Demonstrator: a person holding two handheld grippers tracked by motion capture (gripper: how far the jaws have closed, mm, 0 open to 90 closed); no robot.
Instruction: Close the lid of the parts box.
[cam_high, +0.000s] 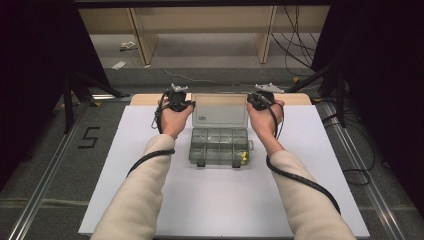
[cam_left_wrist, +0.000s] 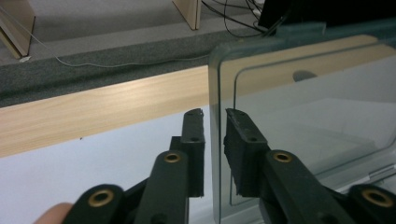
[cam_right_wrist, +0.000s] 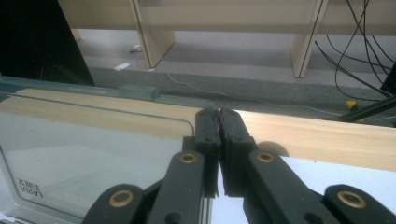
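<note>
Right tongs (cam_right_wrist: 219, 122) pinched, seemingly on clear lid (cam_right_wrist: 93, 154) edge, wooden strip (cam_right_wrist: 327, 137) behind

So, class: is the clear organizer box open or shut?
Open. The organizer box's lid stands raised behind the exposed compartments, with each tool at a lid edge.

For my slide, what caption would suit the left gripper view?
The left gripper straddles the side edge of the clear box lid, one black jaw on each side, above the white table.
</note>
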